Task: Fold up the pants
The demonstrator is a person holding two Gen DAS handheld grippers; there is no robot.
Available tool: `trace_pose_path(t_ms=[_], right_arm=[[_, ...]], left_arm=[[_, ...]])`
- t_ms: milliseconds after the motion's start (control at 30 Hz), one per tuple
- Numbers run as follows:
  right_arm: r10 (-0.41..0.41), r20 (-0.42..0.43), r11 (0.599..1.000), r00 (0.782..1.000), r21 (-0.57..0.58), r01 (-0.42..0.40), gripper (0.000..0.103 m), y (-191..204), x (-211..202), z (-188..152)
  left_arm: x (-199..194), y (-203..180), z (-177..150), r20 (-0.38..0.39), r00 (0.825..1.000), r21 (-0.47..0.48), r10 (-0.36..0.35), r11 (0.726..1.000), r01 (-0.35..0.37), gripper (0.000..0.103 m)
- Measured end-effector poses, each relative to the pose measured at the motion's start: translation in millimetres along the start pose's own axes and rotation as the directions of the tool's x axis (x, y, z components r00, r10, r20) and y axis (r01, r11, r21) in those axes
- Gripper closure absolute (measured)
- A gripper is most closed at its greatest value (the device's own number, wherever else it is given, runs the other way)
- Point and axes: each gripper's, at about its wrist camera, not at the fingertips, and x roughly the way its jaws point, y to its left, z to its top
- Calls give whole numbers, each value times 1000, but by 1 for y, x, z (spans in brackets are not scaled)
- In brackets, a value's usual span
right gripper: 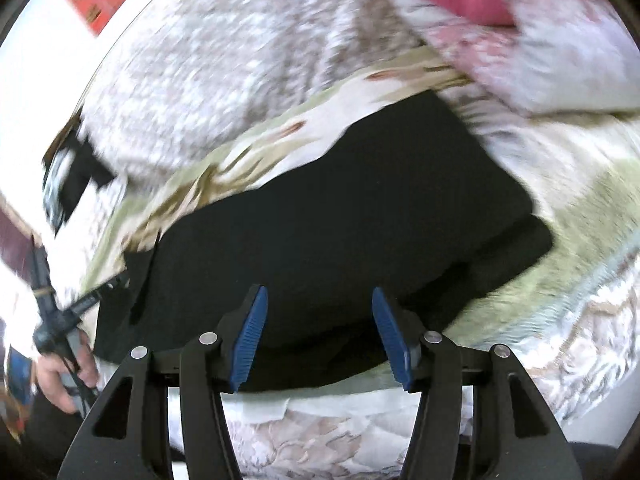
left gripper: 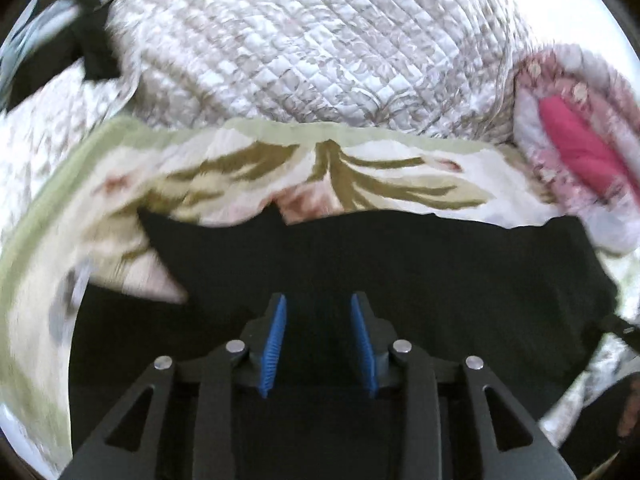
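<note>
On the bed, the black pants [left gripper: 400, 264] are lying already doubled over in layers on a floral sheet [left gripper: 380, 168], with the quilted bedspread [left gripper: 300, 40] beyond. Both sets of fingers are standing apart with nothing between them: the left gripper [left gripper: 319, 304] is hovering over the dark cloth, the right gripper [right gripper: 319, 300] over its near edge. Judging from this, the layers are risking sliding apart if one gripper pinches only the top ply, and either could be catching the loose sheet along with the pants, dragging it into the fold. A pink-and-white pillow or cushion [left gripper: 576, 136], hard to name through the blur, is crowding the far corner of the pants. A hand [right gripper: 60, 376] is gripping the other tool's handle just beside the cloth's edge.
</note>
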Motion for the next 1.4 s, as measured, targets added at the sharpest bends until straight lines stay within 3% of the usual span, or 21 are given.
trace_pose_path(t_ms=[100, 200, 300, 467, 600, 767, 833, 867, 933, 1067, 1200, 1333, 1400], right_arm=[[-14, 36, 998, 999, 58, 12, 48, -14, -5, 5], [-14, 27, 995, 1000, 102, 11, 48, -23, 1, 9], [-28, 53, 993, 998, 113, 22, 48, -23, -2, 11], [-84, 101, 990, 991, 120, 72, 48, -17, -9, 7], [-166, 162, 984, 973, 95, 152, 48, -12, -20, 6], [-184, 135, 977, 974, 139, 165, 48, -27, -10, 11], [-190, 133, 974, 973, 146, 171, 48, -29, -8, 14], [-191, 132, 973, 973, 153, 170, 48, -31, -7, 16], [-190, 127, 971, 974, 174, 166, 48, -34, -5, 19], [-166, 124, 969, 978, 207, 138, 48, -40, -4, 22], [-136, 129, 967, 982, 232, 104, 48, -46, -5, 23], [-127, 130, 963, 983, 253, 90, 48, -48, -5, 25], [-124, 134, 962, 983, 261, 86, 50, -48, -6, 25]], left_arm=[[28, -4, 7, -20, 998, 31, 64, 998, -63, 67], [48, -3, 7, -57, 996, 15, 73, 997, -72, 67], [49, -2, 6, -37, 996, 11, 84, 996, -83, 67], [40, 16, 1, -23, 999, -73, 32, 997, -34, 66], [39, 14, 3, -10, 1000, -61, 19, 998, -19, 57], [60, 7, 9, -38, 995, -24, 89, 996, -90, 57], [60, 4, 10, -28, 993, -13, 111, 994, -111, 65], [59, 3, 11, -20, 993, -6, 113, 994, -113, 87], [53, 2, 12, -1, 990, -6, 142, 990, -142, 98], [9, 27, 11, 83, 984, -140, 157, 980, -145, 98], [-53, 66, -11, 177, 962, -286, 207, 946, -151, 98], [-58, 97, -51, 111, 971, -375, 212, 914, -157, 98], [-48, 107, -66, 55, 985, -423, 162, 897, -124, 98]])
